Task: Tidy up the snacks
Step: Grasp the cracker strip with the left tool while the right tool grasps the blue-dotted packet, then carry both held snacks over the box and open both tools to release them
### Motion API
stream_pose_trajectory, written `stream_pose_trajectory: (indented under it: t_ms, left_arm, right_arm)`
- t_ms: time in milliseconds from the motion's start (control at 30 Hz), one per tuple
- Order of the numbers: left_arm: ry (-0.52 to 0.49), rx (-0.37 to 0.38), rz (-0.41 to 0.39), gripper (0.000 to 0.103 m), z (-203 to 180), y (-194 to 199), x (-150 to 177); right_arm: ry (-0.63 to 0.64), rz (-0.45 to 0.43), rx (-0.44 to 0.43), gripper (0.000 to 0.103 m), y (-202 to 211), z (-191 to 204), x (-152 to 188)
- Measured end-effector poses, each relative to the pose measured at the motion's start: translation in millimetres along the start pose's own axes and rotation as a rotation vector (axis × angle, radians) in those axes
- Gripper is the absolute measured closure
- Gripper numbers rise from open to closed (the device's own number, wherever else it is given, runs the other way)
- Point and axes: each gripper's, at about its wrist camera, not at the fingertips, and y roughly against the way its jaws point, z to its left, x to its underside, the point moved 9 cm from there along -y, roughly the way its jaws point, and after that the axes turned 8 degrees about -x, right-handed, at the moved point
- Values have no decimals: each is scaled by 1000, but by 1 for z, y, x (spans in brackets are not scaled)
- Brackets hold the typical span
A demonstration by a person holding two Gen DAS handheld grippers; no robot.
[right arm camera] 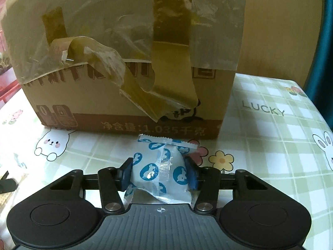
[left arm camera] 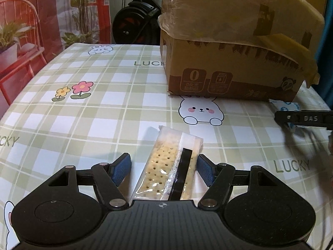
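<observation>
A: Left wrist view. What lies between the fingers of the left gripper [left arm camera: 164, 169]?

B: A clear-wrapped cracker packet [left arm camera: 166, 164], lying flat on the checked tablecloth [left arm camera: 116, 104] with its long axis running away from the camera. The blue pads [left arm camera: 122, 169] stand apart from it on both sides; the right pad is close to the wrapper's edge, the left one shows a strip of cloth between. The gripper is released, holding nothing.

A: And the right gripper [right arm camera: 159, 174]?

B: Right wrist view. Its pads [right arm camera: 192, 174] press against both sides of a white snack pouch [right arm camera: 164, 166] printed with blue roundels. The pouch bulges between them, so the gripper is grasping it. The pouch sits low over the cloth, just in front of the cardboard box [right arm camera: 129, 79].

A: Describe the box.

B: Brown carton, flaps up, with loose strips of yellowed packing tape [right arm camera: 145, 91] hanging down its front. It stands on the table toward the far side; in the left view it is well beyond the cracker packet.

A: Anything else?

B: An exercise bike [left arm camera: 137, 23] stands behind the table.
</observation>
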Motion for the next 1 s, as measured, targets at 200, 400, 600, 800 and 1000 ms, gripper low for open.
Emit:
stream_pose_trajectory:
  t_ms: [200, 400, 600, 800, 1000]
  left_arm:
    - [22, -12, -9, 54, 3, 8, 1]
    - [51, 9, -19, 54, 0, 20, 4]
    - [31, 15, -80, 54, -8, 37, -11]
    - [18, 32, -158, 54, -16, 66, -37]
    - [11, 52, -230, 54, -18, 94, -67]
  right_arm:
    - [7, -13, -60, 60, 18, 10, 18]
    - [35, -24, -115, 61, 42, 21, 40]
    - [26, -109, -126, 61, 72, 19, 35]
    - [37, -184, -129, 61, 104, 21, 20]
    - [68, -242, -153, 61, 138, 22, -5]
